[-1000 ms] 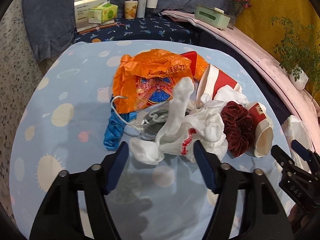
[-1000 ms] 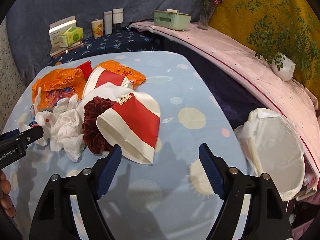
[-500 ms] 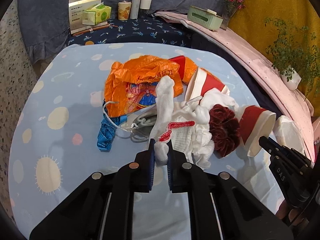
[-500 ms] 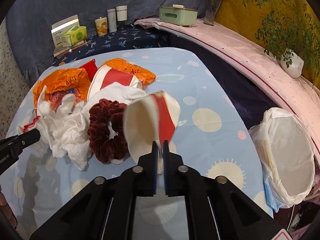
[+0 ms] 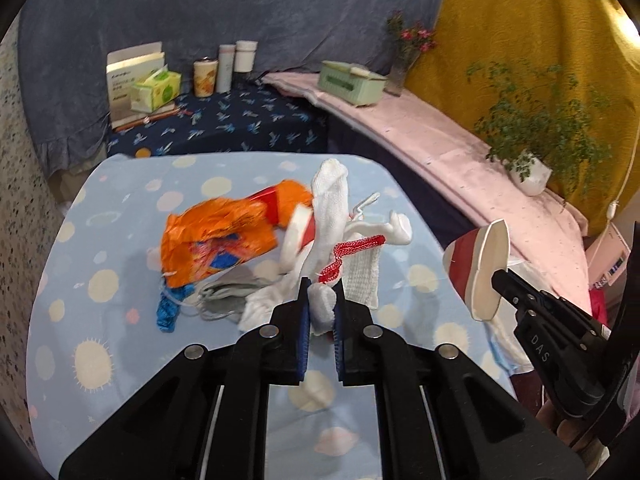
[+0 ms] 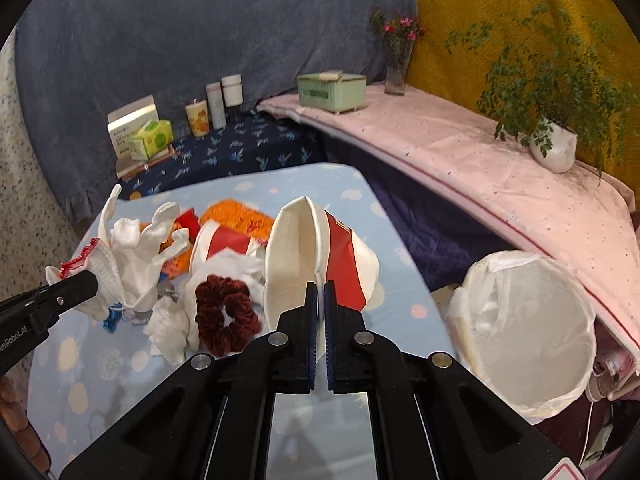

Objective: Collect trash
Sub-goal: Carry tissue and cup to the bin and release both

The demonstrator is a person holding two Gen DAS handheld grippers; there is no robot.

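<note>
My left gripper (image 5: 320, 312) is shut on a white knit glove with a red cuff (image 5: 332, 216) and holds it lifted above the blue spotted table (image 5: 100, 280). It also shows in the right wrist view (image 6: 128, 264). My right gripper (image 6: 320, 300) is shut on the rim of a red and white paper cup (image 6: 316, 256), lifted off the table; the cup also shows in the left wrist view (image 5: 476, 268). An orange plastic bag (image 5: 216, 240), a second red and white cup (image 6: 224, 244), a dark red scrunchie (image 6: 226, 316) and crumpled white tissue (image 6: 170, 328) lie on the table.
A bin lined with a white bag (image 6: 528, 328) stands right of the table, below a pink-covered ledge (image 6: 480, 160) with a potted plant (image 6: 552, 148) and green box (image 6: 332, 86). A blue string (image 5: 170, 312) and grey cord (image 5: 224, 300) lie on the table. Tissue packs and bottles stand at the back.
Both grippers have risen with their loads. The glove now hangs clear above the pile, and the paper cup has been lifted up and towards the right.
</note>
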